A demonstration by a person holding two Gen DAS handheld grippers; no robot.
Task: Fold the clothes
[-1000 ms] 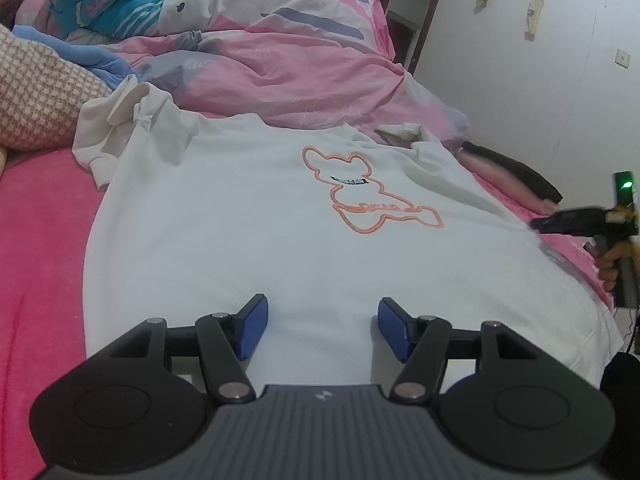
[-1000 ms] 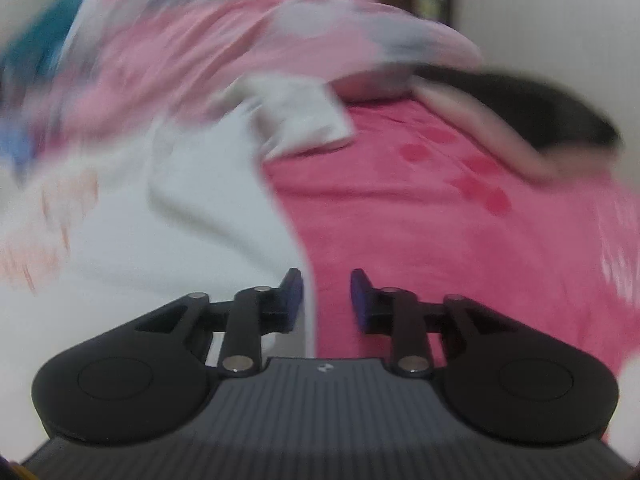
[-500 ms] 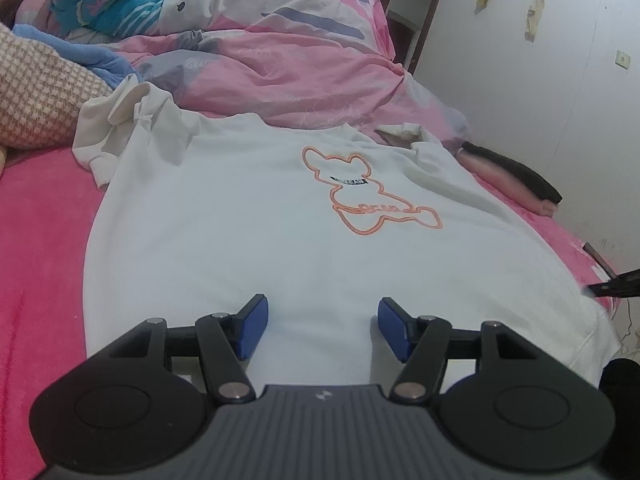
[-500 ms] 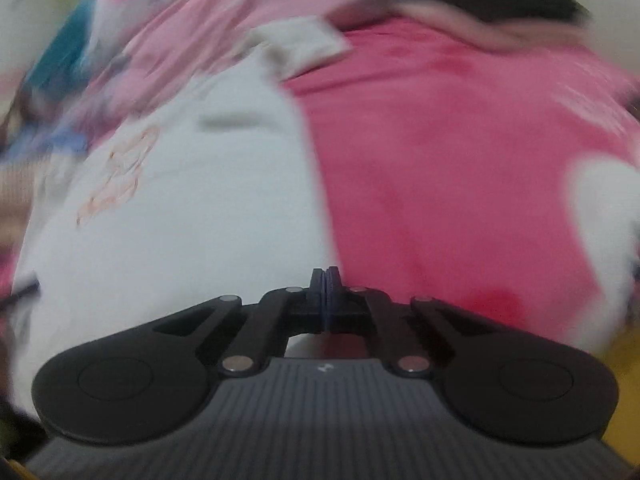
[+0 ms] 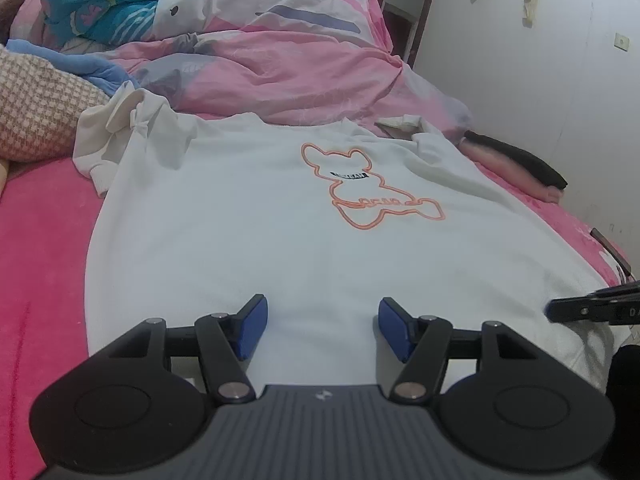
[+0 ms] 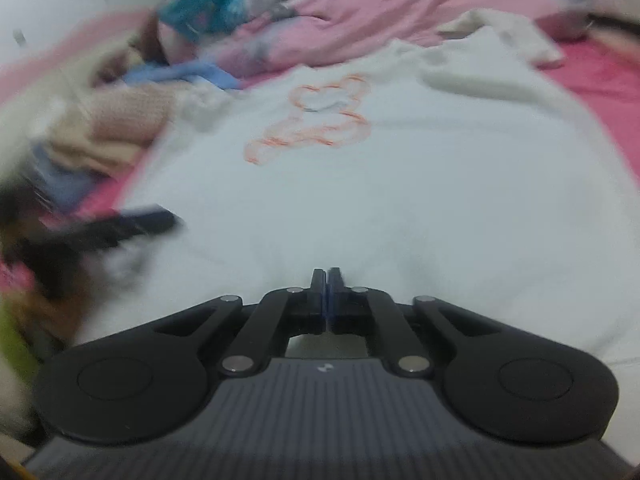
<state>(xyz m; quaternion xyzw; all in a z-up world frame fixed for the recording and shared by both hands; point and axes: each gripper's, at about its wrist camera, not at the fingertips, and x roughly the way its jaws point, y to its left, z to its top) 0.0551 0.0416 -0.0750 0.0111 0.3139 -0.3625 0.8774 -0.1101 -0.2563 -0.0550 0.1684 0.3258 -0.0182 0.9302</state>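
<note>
**White sweatshirt spread flat on a pink bed, two grippers at its hem**

A white sweatshirt (image 5: 280,220) with an orange outline of a bear (image 5: 368,188) lies face up and spread out on a pink bedsheet (image 5: 40,248). Its body is flat. One sleeve (image 5: 120,136) is bunched near a checked pillow (image 5: 36,120); the other sleeve is crumpled at the far right shoulder. A rumpled pink duvet (image 5: 288,64) lies beyond the collar.

The left gripper (image 5: 322,328) hovers over the middle of the hem, its blue pads wide apart and holding nothing, probably placed to take the lower edge. The right gripper (image 6: 326,300) sits low at the hem with its fingers pressed together; whether any cloth is pinched between them cannot be told.

The left view is sharp and shows the right gripper's tip entering beside the hem's right corner, plus a white wall. The right view is blurred, yet shows the sweatshirt from the other side and the left gripper as a dark smear.
</note>
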